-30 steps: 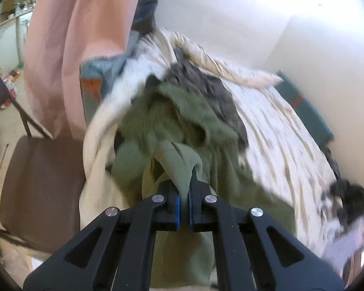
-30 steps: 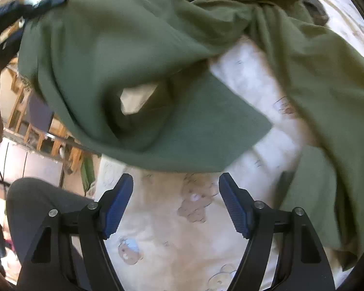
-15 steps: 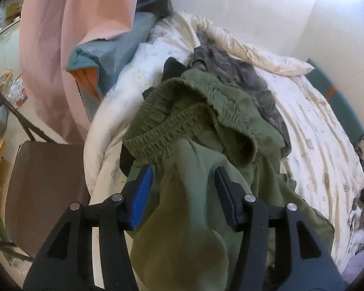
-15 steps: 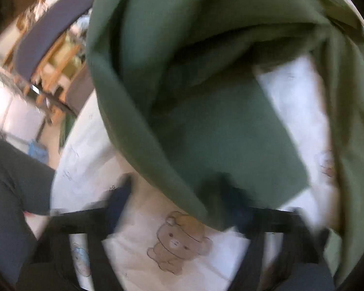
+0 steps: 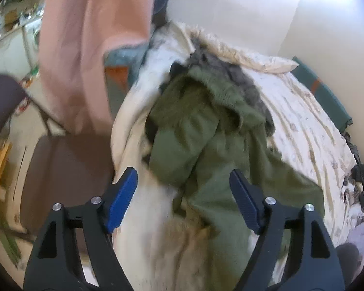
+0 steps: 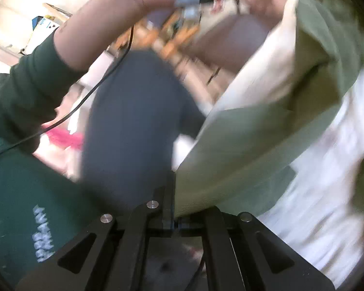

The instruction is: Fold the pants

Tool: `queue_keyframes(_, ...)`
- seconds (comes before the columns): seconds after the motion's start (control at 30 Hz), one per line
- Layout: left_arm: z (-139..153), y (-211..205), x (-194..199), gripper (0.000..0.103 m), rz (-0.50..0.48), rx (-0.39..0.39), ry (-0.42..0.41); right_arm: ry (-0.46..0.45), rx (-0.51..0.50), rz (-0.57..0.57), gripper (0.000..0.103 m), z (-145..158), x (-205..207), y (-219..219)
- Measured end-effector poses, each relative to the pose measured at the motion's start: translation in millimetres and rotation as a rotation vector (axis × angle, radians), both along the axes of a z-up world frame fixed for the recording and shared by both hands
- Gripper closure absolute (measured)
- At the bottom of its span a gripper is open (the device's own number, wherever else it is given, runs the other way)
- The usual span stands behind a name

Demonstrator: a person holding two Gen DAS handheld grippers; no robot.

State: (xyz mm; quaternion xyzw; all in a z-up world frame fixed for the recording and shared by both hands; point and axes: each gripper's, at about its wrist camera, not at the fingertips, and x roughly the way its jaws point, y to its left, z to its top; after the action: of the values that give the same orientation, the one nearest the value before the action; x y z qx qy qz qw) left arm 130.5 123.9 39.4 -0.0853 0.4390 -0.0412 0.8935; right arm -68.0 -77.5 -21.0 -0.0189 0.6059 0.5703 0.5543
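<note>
Pale printed bedsheet (image 5: 303, 131) is covering the bed; olive pants (image 5: 206, 140) are lying crumpled across it, waistband at the far end beside a grey garment (image 5: 250, 84). Left tool (image 5: 183, 200) is hovering over the near fabric, jaws opening wide, gripping nothing. Right tool (image 6: 174, 220) is pinching an edge of the pants (image 6: 242, 150), jaws fully closed. Brown chair (image 5: 60, 169) is standing left of the bed.
</note>
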Motion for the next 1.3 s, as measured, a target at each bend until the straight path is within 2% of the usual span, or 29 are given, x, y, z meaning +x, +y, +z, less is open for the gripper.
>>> queue_keyframes(0.03, -11, 3, -9, 0.027, 0.016, -0.003, 0.033, 0.041, -0.004, 0.022, 0.101, -5, -9, 0)
queue_keyframes(0.13, -42, 6, -27, 0.027, 0.045, -0.014, 0.113, 0.184, -0.086, 0.072, 0.088, -40, -21, 3)
queue_keyframes(0.17, -52, 7, -32, 0.027, 0.053, -0.014, 0.137, 0.219, -0.137, 0.068, 0.067, -57, -21, 3)
queue_keyframes(0.2, -65, 8, -36, 0.027, 0.068, -0.013, 0.166, 0.218, -0.201, 0.046, 0.03, -73, -18, 0)
queue_keyframes(0.23, -74, 10, -38, 0.027, 0.082, -0.015, 0.188, 0.213, -0.252, 0.016, 0.019, -83, -12, -2)
queue_keyframes(0.27, -88, 14, -39, 0.027, 0.099, -0.022, 0.223, 0.243, -0.281, -0.022, 0.016, -92, -6, -10)
queue_keyframes(0.3, -96, 15, -39, 0.027, 0.11, -0.026, 0.25, 0.255, -0.272, -0.041, 0.017, -93, 1, -15)
queue_keyframes(0.37, -114, 19, -34, 0.027, 0.133, -0.046, 0.32, 0.216, -0.247, -0.107, 0.017, -83, 24, -28)
queue_keyframes(0.43, -124, 17, -32, 0.027, 0.128, -0.062, 0.342, 0.182, -0.169, -0.179, 0.017, -65, 54, -40)
queue_keyframes(0.5, -136, 4, -30, 0.027, 0.085, -0.03, 0.381, 0.095, -0.092, -0.313, 0.017, -47, 94, -60)
queue_keyframes(0.57, -151, -15, -31, 0.027, 0.024, 0.022, 0.445, 0.022, -0.055, -0.452, 0.019, -39, 124, -78)
queue_keyframes(0.6, -157, -20, -32, 0.027, 0.009, 0.039, 0.476, -0.013, -0.05, -0.553, 0.023, -43, 145, -91)
queue_keyframes(0.67, -176, -30, -40, 0.028, -0.015, 0.042, 0.563, 0.001, -0.071, -0.663, 0.034, -63, 168, -94)
queue_keyframes(0.73, -193, -39, -50, 0.037, -0.026, 0.025, 0.639, 0.089, -0.097, -0.722, 0.045, -95, 189, -96)
queue_keyframes(0.77, -197, -44, -54, 0.059, -0.042, 0.026, 0.65, 0.115, -0.115, -0.731, 0.047, -110, 195, -94)
queue_keyframes(0.8, -199, -51, -57, 0.085, -0.066, 0.064, 0.641, 0.124, -0.135, -0.733, 0.047, -121, 191, -84)
queue_keyframes(0.83, -198, -57, -59, 0.094, -0.093, 0.111, 0.622, 0.12, -0.143, -0.723, 0.047, -126, 183, -72)
queue_keyframes(0.9, -193, -63, -61, 0.1, -0.124, 0.145, 0.583, 0.097, -0.138, -0.697, 0.047, -126, 183, -64)
queue_keyframes(1.0, -166, -50, -59, 0.101, -0.093, 0.239, 0.483, 0.082, -0.088, -0.696, 0.047, -120, 179, -69)
queue_keyframes(1.07, -139, -22, -48, 0.101, 0.039, 0.32, 0.377, 0.09, -0.089, -0.717, 0.047, -124, 172, -69)
queue_keyframes(1.1, -129, -8, -43, 0.101, 0.099, 0.336, 0.344, 0.106, -0.089, -0.733, 0.047, -123, 172, -71)
queue_keyframes(1.13, -121, 9, -39, 0.101, 0.17, 0.303, 0.331, 0.114, -0.09, -0.743, 0.047, -123, 173, -72)
queue_keyframes(1.2, -124, 22, -37, 0.097, 0.184, 0.202, 0.372, 0.106, -0.099, -0.753, 0.047, -123, 172, -80)
queue_keyframes(1.23, -128, 21, -39, 0.097, 0.164, 0.212, 0.4, 0.105, -0.099, -0.748, 0.047, -121, 170, -89)
queue_keyframes(1.3, -126, 17, -49, 0.092, 0.152, 0.265, 0.374, 0.118, -0.113, -0.722, 0.045, -122, 163, -89)
